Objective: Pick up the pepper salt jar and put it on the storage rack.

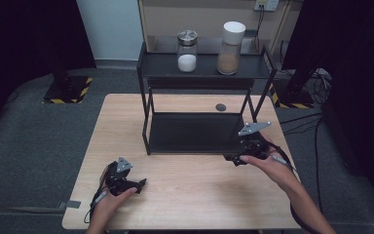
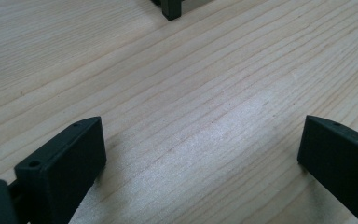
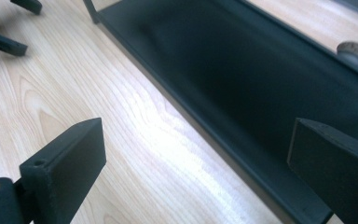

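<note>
The black rack (image 1: 195,131) stands mid-counter (image 1: 185,190), two jars (image 1: 187,50) on its top shelf. The right gripper (image 1: 234,157), fingers spread and empty, hovers at the rack's front right corner; the left gripper (image 1: 139,184), likewise spread, rests well in front. Reaching upward carelessly could likely clip the shelf edge and topple the jars.
</note>
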